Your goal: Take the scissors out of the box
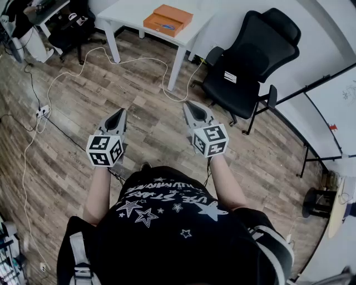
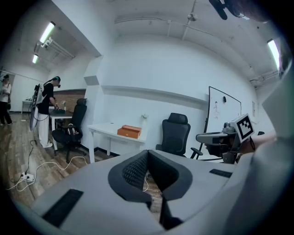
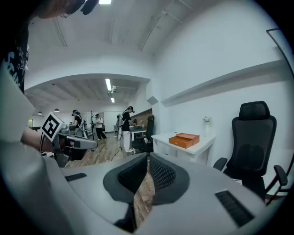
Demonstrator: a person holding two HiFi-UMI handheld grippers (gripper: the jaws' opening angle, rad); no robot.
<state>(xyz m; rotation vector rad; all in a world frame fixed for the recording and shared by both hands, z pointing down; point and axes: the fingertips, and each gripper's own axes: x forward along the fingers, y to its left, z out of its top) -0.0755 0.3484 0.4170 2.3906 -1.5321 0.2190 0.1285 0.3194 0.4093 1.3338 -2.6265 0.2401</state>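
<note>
Orange box, white table, black chair

Black star-printed T-shirt, grey left claw and right claw, black ribbed pads, black-and-white marker cubes

**Inspector:** Orange box on the white table: what are its contents?

**Assistant:** A bluish patch shows on it, too small to identify. In both gripper views the box's own walls hide its inside.

**Inspector:** And the table itself?

**Assistant:** Its far side is cut off by the head view's top edge. Right of the table, the whiteboard runs off the picture's edge, and its markings are unreadable.

**Inspector:** Left of the table?

**Assistant:** Distant people, too small for any detail.
</note>
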